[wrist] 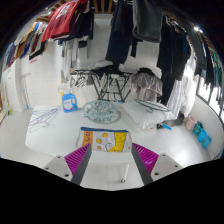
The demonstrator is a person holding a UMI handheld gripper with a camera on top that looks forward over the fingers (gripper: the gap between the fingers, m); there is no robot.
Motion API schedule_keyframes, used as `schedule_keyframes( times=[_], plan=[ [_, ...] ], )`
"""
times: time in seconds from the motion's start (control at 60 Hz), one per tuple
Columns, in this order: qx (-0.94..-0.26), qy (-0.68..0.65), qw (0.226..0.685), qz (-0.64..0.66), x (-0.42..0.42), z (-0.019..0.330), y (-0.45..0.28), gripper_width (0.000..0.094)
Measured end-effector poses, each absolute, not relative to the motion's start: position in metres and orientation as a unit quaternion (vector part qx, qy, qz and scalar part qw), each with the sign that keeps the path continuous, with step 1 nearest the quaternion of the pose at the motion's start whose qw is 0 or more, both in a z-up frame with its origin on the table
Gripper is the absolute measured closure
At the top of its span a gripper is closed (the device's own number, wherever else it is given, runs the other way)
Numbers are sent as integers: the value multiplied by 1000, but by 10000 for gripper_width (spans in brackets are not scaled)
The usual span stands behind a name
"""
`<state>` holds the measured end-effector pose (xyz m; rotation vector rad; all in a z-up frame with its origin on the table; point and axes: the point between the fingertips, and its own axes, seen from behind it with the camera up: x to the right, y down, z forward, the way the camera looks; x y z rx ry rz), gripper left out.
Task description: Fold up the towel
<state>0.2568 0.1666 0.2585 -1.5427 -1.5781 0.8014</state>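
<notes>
A small towel [102,140] with a yellow, orange and white pattern lies flat on the white table [45,135], just ahead of my fingers and about midway between them. My gripper [110,160] is open. Its magenta pads [76,158] stand wide apart at either side, with nothing held between them. The towel's near edge lies close to the fingertips, and I cannot tell whether they touch it.
Beyond the towel stands a round glass dish [100,110]. A blue bottle [68,101] is at the left and blue items [200,130] at the right. A folding drying rack [108,80], a white bag [150,88] and hanging clothes [125,30] fill the back.
</notes>
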Motion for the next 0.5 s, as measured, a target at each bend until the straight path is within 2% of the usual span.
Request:
schedule_keyframes(
  times=[0.217, 0.5],
  plan=[
    [-581, -656, 351, 331, 236, 238, 103, 88],
    [-568, -672, 324, 347, 179, 194, 10, 87]
  ],
)
